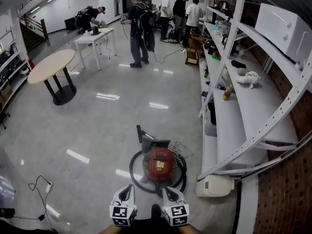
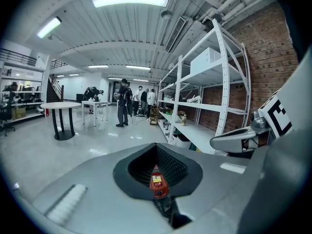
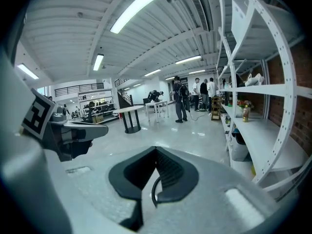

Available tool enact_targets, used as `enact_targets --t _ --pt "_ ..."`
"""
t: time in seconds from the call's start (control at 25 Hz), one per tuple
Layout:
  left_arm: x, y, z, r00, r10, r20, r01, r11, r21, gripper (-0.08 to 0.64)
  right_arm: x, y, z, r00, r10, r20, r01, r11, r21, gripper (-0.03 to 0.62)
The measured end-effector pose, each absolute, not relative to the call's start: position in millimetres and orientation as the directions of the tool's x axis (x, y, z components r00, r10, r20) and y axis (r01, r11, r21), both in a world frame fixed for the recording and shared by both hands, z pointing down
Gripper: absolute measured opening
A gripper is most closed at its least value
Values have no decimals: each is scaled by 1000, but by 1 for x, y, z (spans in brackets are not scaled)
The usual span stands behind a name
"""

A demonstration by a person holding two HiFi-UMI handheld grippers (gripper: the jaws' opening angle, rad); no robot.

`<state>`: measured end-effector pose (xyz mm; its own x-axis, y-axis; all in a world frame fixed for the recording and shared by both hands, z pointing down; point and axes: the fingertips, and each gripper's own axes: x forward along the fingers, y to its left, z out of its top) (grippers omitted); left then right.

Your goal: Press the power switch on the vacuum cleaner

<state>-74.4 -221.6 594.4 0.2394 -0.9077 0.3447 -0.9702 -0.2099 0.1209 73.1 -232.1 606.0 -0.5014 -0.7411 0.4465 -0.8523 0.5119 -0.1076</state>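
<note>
A red canister vacuum cleaner (image 1: pixel 160 164) stands on the floor right in front of me, with its black hose (image 1: pixel 134 172) looped around it. I cannot make out its power switch. Both grippers hover side by side just short of it, the left gripper (image 1: pixel 127 188) and the right gripper (image 1: pixel 168 190), each with its jaws together and holding nothing. In the left gripper view, the vacuum cleaner (image 2: pixel 157 185) shows through the notch of the left gripper (image 2: pixel 157 150). Only a bit of hose (image 3: pixel 154 191) shows through the right gripper (image 3: pixel 156 152).
White shelving (image 1: pixel 243 106) runs along the right, with a white appliance (image 1: pixel 214 185) on its lowest shelf close to the vacuum. A wire basket (image 1: pixel 181 150) sits behind the vacuum. A cable with a plug strip (image 1: pixel 44 189) lies at the left. A round table (image 1: pixel 51 65) and several people (image 1: pixel 139 28) are far off.
</note>
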Motion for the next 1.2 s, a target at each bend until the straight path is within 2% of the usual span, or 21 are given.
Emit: enact_targets --t 0.48,0.72,1.2 --pt "-62 -274 632 212 -888 409 -977 -186 104 15 81 -293 657 -486 -701 523 -850 517 -97 -8" --pt "-59 -296 683 263 -827 497 -965 -218 148 15 75 -300 706 -430 -641 636 -872 478 -108 -9" --pt "-55 -364 803 343 -699 628 -938 -285 195 15 70 -365 831 -314 -547 776 -918 383 -102 -9"
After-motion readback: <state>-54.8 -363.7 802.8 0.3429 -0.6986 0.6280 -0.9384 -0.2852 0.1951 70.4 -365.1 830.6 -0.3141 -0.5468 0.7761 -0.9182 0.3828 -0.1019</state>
